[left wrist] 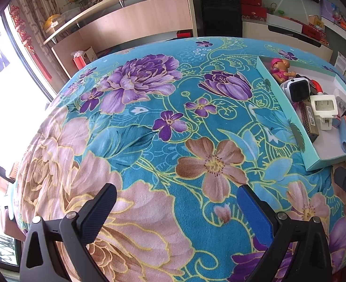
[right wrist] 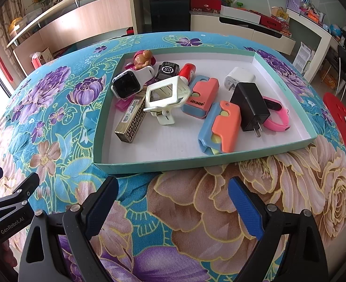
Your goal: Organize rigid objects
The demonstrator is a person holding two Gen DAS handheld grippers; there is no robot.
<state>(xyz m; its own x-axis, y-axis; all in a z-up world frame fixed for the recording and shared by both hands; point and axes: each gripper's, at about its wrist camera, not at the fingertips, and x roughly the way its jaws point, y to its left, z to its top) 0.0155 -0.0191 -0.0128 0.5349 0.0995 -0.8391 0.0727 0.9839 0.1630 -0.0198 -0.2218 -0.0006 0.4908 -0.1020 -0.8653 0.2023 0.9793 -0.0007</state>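
Lying jumbled in the tray [right wrist: 219,162] just ahead of the spread, empty right gripper [right wrist: 173,209]: chargers, watch, toys; left gripper [left wrist: 176,209] likewise spread, no loose items seen on cloth.

Our left gripper [left wrist: 176,208] and right gripper [right wrist: 173,202] share one build: black plastic frames with triangular cut-outs, round silver pivot screws at the joints, and two fingers faced with ribbed blue pads [right wrist: 245,211]. In the right wrist view, we read white "GenRobot.AI" lettering along the side of our left gripper's black body.
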